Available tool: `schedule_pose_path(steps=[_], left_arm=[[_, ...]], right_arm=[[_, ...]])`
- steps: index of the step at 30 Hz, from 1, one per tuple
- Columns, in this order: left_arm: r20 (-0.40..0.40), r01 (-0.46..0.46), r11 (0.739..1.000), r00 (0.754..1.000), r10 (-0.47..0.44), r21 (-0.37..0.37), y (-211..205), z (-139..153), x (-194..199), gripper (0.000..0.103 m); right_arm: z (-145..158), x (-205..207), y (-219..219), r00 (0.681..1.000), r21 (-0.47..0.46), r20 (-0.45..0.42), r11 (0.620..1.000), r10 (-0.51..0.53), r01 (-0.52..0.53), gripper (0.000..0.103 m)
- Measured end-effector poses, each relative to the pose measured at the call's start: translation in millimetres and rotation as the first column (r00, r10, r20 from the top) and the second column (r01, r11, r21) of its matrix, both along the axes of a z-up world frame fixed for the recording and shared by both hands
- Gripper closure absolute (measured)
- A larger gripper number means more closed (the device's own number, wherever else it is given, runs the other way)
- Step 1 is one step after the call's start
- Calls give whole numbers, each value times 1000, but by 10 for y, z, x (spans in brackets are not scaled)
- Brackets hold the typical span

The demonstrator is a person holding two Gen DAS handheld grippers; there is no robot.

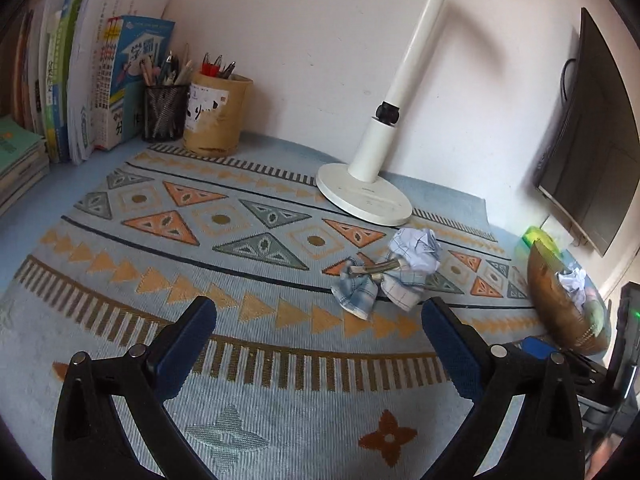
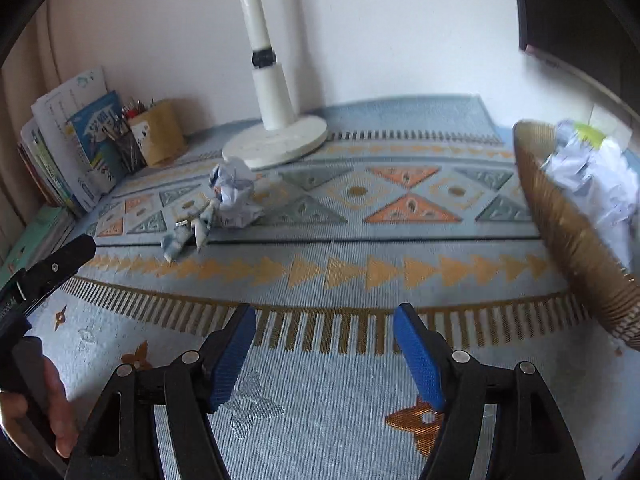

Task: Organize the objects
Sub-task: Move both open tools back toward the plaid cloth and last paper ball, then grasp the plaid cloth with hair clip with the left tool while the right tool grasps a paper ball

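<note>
A crumpled paper ball (image 1: 418,250) lies on the patterned desk mat (image 1: 240,240) near the lamp base, touching a blue checked fabric bow hair clip (image 1: 370,282). Both show in the right wrist view, the ball (image 2: 236,196) and the clip (image 2: 186,236), at the left. A brown woven basket (image 1: 560,304) at the right holds crumpled paper (image 2: 592,184); its wall shows in the right wrist view (image 2: 572,236). My left gripper (image 1: 318,322) is open and empty, short of the clip. My right gripper (image 2: 324,334) is open and empty, left of the basket.
A white desk lamp (image 1: 368,184) stands at the back. Books (image 1: 96,92) and two pen holders (image 1: 216,116) stand at the back left. A dark monitor (image 1: 592,140) is at the right. The left gripper's body (image 2: 44,276) shows at the left in the right wrist view.
</note>
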State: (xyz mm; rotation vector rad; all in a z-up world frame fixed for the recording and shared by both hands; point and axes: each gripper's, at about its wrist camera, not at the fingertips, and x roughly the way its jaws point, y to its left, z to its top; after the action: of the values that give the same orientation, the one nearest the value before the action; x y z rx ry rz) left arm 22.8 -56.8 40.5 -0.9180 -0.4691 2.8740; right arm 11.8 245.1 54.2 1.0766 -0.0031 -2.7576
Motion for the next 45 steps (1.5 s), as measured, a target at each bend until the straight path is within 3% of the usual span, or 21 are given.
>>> schedule_pose_path(steps=[1, 4, 9, 23, 30, 33, 35, 37, 39, 42, 45], left_arm=[[5, 4, 1000, 1000, -4, 2, 3, -2, 6, 1], [16, -5, 1000, 1000, 5, -27, 51, -11, -4, 1], [17, 33, 994, 999, -31, -108, 211, 8, 26, 1], [56, 46, 993, 998, -40, -109, 202, -42, -10, 1], [92, 142, 970, 988, -126, -195, 424, -65, -31, 1], [125, 177, 965, 980, -155, -195, 441, -99, -68, 1], [167, 293, 942, 949, -266, -163, 463, -102, -102, 1], [174, 349, 917, 932, -318, -193, 462, -33, -133, 1], [160, 356, 906, 932, -325, -231, 421, 62, -214, 1], [188, 461, 861, 885, -427, -215, 415, 79, -483, 1], [232, 498, 822, 865, -445, -277, 489, -46, -786, 1]], right_arm=[[11, 35, -40, 1000, 36, -23, 999, -12, 13, 21], [37, 95, -212, 999, 112, -48, 994, 11, -6, 10], [2, 48, -229, 1000, 122, -18, 992, 15, -13, 10], [-14, 27, -218, 1000, 116, 2, 993, 13, -14, 10], [-31, 8, -234, 1000, 117, 14, 993, 18, -20, 10], [-31, -4, -253, 996, 95, 41, 992, 77, -80, 10], [-6, -32, -248, 983, 29, 103, 988, 151, -154, 13], [98, -100, -257, 969, -15, 152, 981, 196, -196, 31], [249, -209, -279, 964, -43, 155, 976, 218, -214, 32], [445, -475, -378, 958, -89, 116, 964, 261, -252, 37], [414, -862, -508, 945, -147, 145, 951, 293, -272, 37]])
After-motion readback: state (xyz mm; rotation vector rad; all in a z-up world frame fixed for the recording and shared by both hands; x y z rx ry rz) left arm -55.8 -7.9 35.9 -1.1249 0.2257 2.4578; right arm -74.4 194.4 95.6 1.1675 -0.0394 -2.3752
